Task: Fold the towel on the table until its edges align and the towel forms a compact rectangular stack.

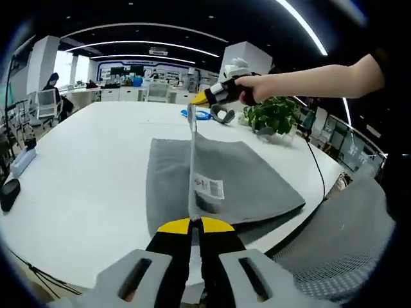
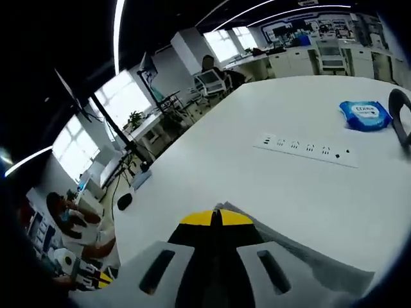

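Grey towel lies spread on the white bench in the left gripper view, with one edge lifted into a taut vertical fold that runs from the near fingers up to the far ones. On the bench's far left a dark object is cut by the view's edge and hard to identify. At the bottom, the left gripper has its yellow-tipped fingers pressed together on the towel's near edge; a white label sits on the cloth just beyond them. Further right and higher, the right gripper pinches the far end of the raised fold, held by a hand on an arm stretched in level from the right, its upper part lost in a dark sleeve. Behind it a potted plant stands near the bench's far edge. The towel's right corner reaches the bench rim, and a grey chair back blocks the lower right.

In the right gripper view, people at the lower left are blurred and too small to read. The fingers are shut on a thin grey strip of towel, most of it hidden beneath the gripper body. To the right, a white power strip lies well apart, then a blue packet, and a dark curved object cut off at the edge
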The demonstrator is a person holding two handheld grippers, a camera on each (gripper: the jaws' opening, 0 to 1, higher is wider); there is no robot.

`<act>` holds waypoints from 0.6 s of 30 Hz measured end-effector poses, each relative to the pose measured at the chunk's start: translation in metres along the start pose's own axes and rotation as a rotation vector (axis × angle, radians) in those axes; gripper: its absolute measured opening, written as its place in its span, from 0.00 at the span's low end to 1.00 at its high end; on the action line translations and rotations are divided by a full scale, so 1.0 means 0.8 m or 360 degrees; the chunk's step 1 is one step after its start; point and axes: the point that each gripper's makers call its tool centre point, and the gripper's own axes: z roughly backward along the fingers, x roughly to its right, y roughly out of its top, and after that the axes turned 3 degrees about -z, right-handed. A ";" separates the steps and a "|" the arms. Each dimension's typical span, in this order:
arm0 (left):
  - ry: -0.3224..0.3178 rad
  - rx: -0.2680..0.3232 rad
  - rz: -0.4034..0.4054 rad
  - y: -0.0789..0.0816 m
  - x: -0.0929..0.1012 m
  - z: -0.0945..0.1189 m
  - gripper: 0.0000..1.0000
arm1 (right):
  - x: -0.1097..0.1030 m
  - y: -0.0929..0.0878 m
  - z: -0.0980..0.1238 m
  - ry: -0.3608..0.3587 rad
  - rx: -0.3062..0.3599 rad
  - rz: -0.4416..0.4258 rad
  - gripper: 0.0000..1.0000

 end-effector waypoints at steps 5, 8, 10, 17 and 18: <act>0.0024 -0.0051 -0.0017 -0.012 -0.006 -0.006 0.04 | 0.004 -0.011 -0.014 -0.0005 -0.0017 -0.0013 0.00; 0.0027 -0.0075 0.0022 -0.024 -0.010 -0.011 0.04 | 0.001 -0.016 -0.023 0.0001 -0.0017 -0.0026 0.00; 0.0033 -0.0087 0.0051 -0.030 -0.013 -0.013 0.04 | 0.001 -0.017 -0.032 0.0013 -0.0016 -0.0068 0.00; 0.0049 -0.0118 0.0098 -0.041 -0.022 -0.021 0.04 | 0.007 -0.027 -0.062 0.0028 -0.0016 -0.0204 0.00; 0.0048 -0.0133 0.0091 -0.043 -0.023 -0.023 0.04 | 0.009 -0.028 -0.068 0.0037 -0.0019 -0.0244 0.00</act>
